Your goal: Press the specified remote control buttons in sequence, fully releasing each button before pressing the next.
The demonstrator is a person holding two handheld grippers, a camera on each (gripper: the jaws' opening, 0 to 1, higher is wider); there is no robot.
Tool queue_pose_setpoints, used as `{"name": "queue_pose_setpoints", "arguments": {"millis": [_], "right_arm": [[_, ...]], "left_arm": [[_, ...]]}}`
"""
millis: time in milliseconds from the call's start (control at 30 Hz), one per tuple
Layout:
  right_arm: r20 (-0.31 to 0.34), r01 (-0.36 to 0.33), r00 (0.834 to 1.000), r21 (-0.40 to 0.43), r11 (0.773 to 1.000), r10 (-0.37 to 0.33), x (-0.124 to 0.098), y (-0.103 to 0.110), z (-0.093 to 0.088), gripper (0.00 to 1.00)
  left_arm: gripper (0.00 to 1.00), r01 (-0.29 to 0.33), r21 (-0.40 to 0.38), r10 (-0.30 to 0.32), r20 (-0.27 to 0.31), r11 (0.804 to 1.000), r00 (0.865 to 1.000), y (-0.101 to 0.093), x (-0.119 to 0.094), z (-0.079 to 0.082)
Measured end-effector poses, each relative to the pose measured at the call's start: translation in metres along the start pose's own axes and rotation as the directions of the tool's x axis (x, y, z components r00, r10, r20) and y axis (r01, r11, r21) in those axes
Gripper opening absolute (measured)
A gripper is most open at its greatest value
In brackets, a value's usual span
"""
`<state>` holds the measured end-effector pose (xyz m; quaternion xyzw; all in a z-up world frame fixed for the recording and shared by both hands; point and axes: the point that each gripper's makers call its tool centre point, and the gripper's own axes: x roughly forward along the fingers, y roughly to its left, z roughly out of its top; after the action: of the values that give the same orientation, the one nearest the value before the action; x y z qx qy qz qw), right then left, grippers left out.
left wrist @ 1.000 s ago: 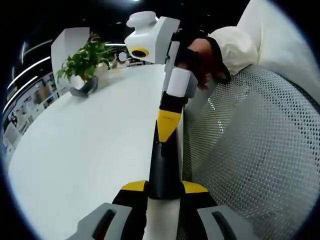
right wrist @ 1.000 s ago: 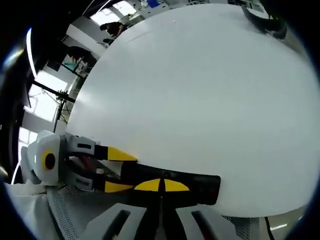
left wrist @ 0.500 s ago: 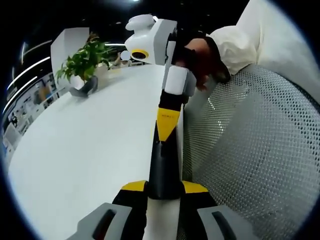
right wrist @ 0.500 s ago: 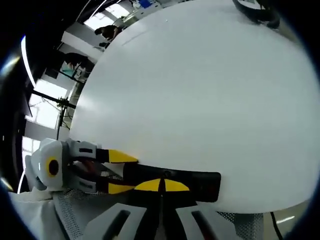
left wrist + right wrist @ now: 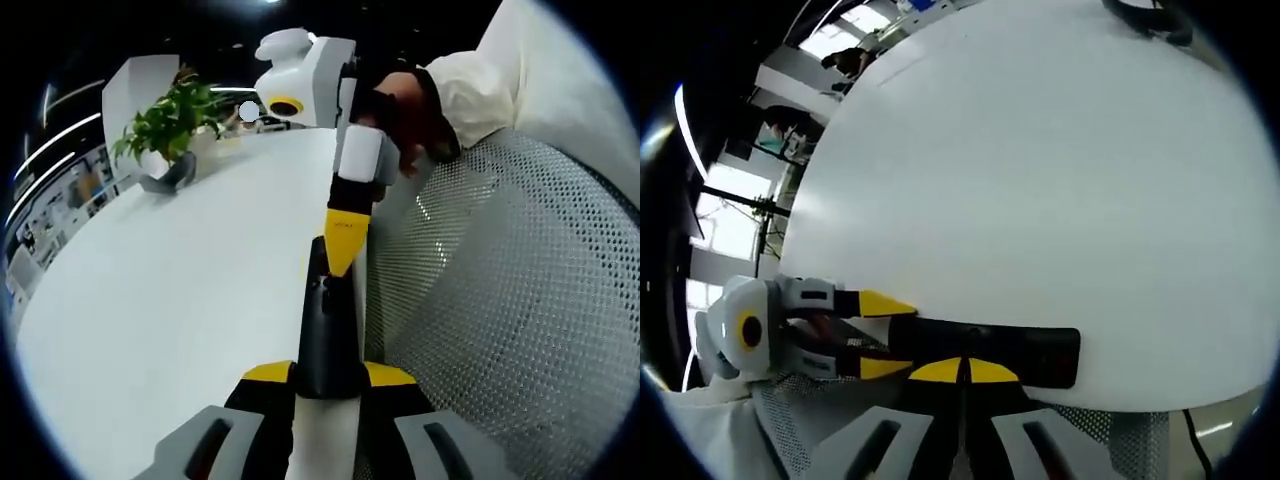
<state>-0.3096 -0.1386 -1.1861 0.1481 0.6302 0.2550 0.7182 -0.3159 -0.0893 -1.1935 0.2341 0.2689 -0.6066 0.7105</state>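
Remote control, a long black bar, lies at the edge of the white surface with its near end clamped between the yellow-tipped jaws of the left claw. From above in the left gripper view the right claw reaches down along the remote, its yellow tips together and clenched, the point touching the remote's top face near its far end; a hand in a dark glove and white sleeve grips its white body. That view also takes in a potted plant far across the surface and a white mesh chair back beside the edge. The right gripper view shows the remote control crosswise, the left claw entering from the left and grasping its end.
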Motion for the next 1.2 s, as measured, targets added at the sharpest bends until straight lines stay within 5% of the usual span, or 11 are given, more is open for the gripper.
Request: {"name": "queue_pose_setpoints", "arguments": {"millis": [767,1200], "right_arm": [[-0.042,0.085,0.995,-0.185,0.979,-0.094,0.006,0.002,-0.011,0.00],[-0.047,0.067,0.996,-0.156,0.985,-0.076,0.003,0.002,-0.010,0.00]], "left_arm": [[0.25,-0.015,0.001,0.015,-0.013,1.000,1.000,-0.001,0.000,-0.001],[0.25,-0.015,0.001,0.015,-0.012,1.000,1.000,-0.001,0.000,0.000]]}}
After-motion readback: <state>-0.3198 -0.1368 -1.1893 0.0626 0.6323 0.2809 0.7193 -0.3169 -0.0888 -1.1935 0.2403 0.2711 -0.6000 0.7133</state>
